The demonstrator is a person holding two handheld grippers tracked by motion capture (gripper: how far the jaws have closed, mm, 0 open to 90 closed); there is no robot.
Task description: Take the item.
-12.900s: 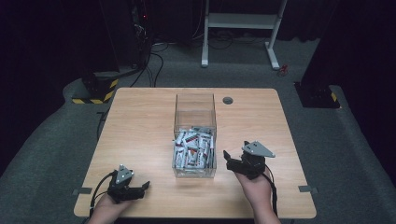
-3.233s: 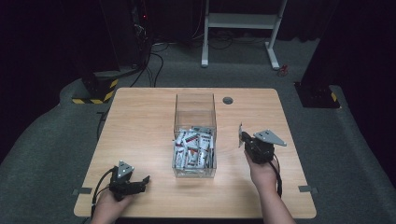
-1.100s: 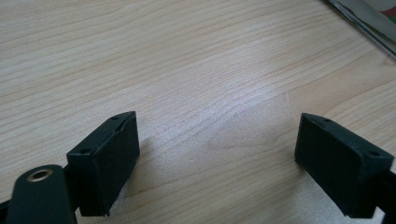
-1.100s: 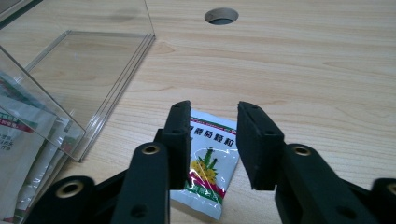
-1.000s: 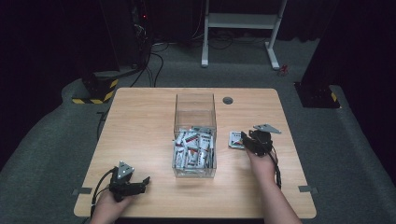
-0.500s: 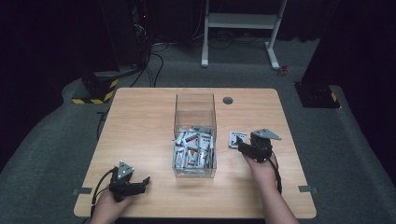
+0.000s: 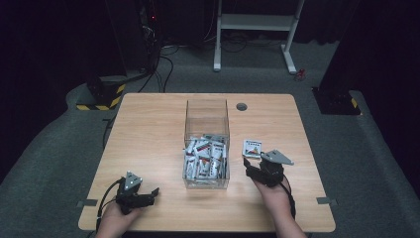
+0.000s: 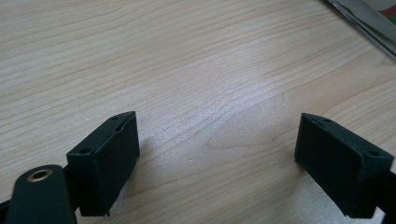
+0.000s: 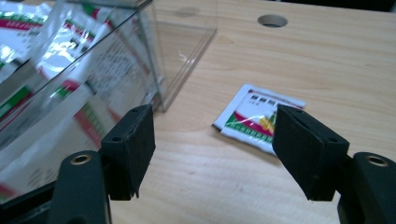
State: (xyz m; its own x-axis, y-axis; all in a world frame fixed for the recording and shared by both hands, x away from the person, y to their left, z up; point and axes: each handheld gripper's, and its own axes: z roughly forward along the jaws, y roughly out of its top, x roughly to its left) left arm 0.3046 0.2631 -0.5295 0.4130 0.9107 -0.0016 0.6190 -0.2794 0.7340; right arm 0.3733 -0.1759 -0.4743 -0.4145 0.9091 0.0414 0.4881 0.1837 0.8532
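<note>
- White sachet w/ red-green print (image 7: 252, 148) lies flat on light wooden table (image 7: 148, 129), just right of clear plastic box (image 7: 206, 144) full of similar sachets.
- Right gripper view: sachet (image 9: 258, 117) apart from right gripper (image 9: 215, 144), jaws spread, empty; round hole (image 9: 272, 20) beyond.
- Left gripper (image 8: 224, 161) jaws spread over bare wood; high view puts it (image 7: 148, 194) at near-left corner.

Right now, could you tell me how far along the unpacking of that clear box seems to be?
Judging by the table, one packet lies flat beside the clear box. The right gripper stands open just behind it, holding nothing; the left gripper rests open on bare wood. Many packets remain inside.
</note>
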